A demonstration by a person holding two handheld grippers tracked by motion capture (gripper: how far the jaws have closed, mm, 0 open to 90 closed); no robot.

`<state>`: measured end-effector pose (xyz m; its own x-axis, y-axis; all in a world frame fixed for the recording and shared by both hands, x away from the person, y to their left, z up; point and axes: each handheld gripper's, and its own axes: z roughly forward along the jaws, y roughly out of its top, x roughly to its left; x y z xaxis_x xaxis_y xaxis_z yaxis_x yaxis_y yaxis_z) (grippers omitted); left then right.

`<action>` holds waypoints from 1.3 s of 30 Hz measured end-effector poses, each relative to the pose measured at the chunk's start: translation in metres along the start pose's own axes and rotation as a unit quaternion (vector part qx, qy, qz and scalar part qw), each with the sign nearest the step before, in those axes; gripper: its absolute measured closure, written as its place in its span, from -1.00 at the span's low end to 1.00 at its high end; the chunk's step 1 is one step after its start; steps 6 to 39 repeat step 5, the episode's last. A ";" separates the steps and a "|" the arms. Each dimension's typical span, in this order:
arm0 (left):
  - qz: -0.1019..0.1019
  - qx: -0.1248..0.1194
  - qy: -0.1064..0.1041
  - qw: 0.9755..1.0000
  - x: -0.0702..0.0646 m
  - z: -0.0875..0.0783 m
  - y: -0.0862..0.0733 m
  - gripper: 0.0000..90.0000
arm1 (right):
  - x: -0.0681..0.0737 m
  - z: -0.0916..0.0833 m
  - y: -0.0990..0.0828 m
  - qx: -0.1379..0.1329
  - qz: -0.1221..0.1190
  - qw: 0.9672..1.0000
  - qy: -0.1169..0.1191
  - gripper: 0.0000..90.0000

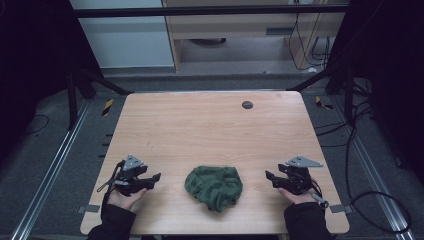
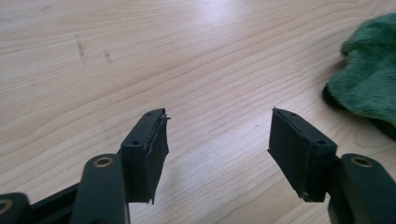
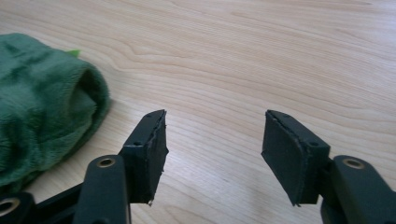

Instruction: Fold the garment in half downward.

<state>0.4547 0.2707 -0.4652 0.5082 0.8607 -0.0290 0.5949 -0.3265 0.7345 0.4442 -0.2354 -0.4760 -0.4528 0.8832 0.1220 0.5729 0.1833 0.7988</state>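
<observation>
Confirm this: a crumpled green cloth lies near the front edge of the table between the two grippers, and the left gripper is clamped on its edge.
Not quite. The left gripper is open and holds nothing; its own view shows bare table between its jaws, with the green cloth off to one side. The rest stands: the cloth lies crumpled between it and the right gripper.

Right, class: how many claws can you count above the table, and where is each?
2. The left claw sits near the table's front edge, left of the green cloth; the right claw sits right of it. Both are open and apart from the cloth.
</observation>
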 end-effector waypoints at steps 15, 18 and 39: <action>-0.003 -0.005 0.015 1.000 0.008 -0.001 -0.002 -0.27 | -0.005 0.000 -0.002 0.002 0.002 1.000 -0.014 -0.22; -0.003 -0.005 0.015 1.000 0.008 -0.001 -0.002 -0.27 | -0.005 0.000 -0.002 0.002 0.002 1.000 -0.014 -0.22; -0.003 -0.005 0.015 1.000 0.008 -0.001 -0.002 -0.27 | -0.005 0.000 -0.002 0.002 0.002 1.000 -0.014 -0.22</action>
